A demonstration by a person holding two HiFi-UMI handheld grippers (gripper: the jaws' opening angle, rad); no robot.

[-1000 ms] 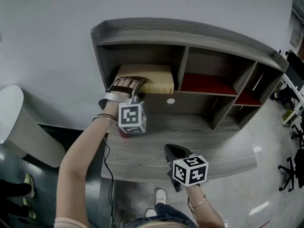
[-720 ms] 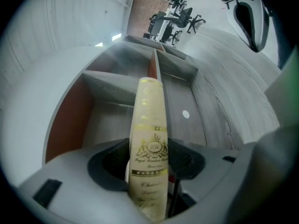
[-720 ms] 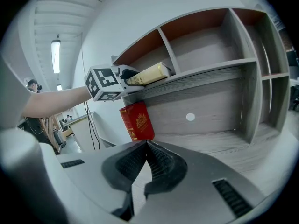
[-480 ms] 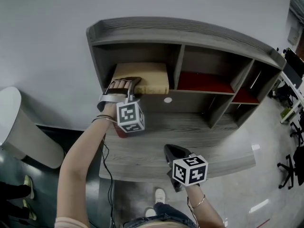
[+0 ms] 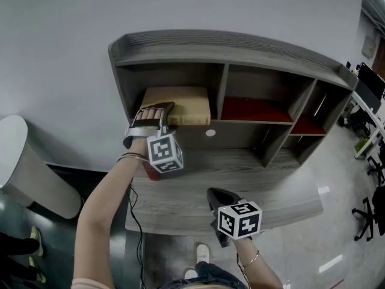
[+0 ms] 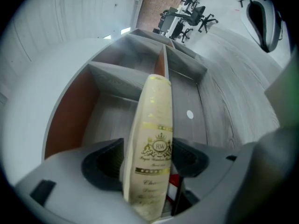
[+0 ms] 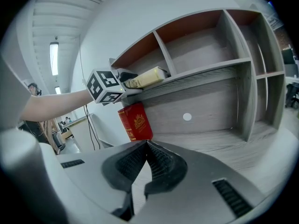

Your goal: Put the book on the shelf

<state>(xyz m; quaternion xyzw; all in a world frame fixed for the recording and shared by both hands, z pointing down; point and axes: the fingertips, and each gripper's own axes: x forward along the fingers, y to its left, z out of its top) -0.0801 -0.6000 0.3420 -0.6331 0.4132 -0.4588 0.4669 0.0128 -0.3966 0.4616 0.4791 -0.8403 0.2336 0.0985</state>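
Observation:
A cream book [image 5: 180, 103] with gold print lies flat in the left compartment of the grey wooden shelf unit [image 5: 240, 46]. My left gripper [image 5: 157, 111] is at the book's near spine. In the left gripper view the spine [image 6: 156, 139] stands between the two dark pads, and the jaws are opening around it with the pads barely off its sides. My right gripper [image 5: 218, 197] hovers over the desk's front edge; its jaws [image 7: 147, 146] are shut with nothing in them. The right gripper view also shows the book [image 7: 145, 77] on the shelf board.
A red book [image 7: 135, 122] stands upright on the desk [image 5: 240, 176] under the left compartment, below my left gripper. The middle compartment [image 5: 255, 109] has a red back panel. A white rounded bin [image 5: 24, 161] stands at the left, and office chairs [image 5: 367, 215] at the right.
The left gripper stays at the book's spine while the book sits slightly deeper in the left compartment. The right gripper has hardly moved.

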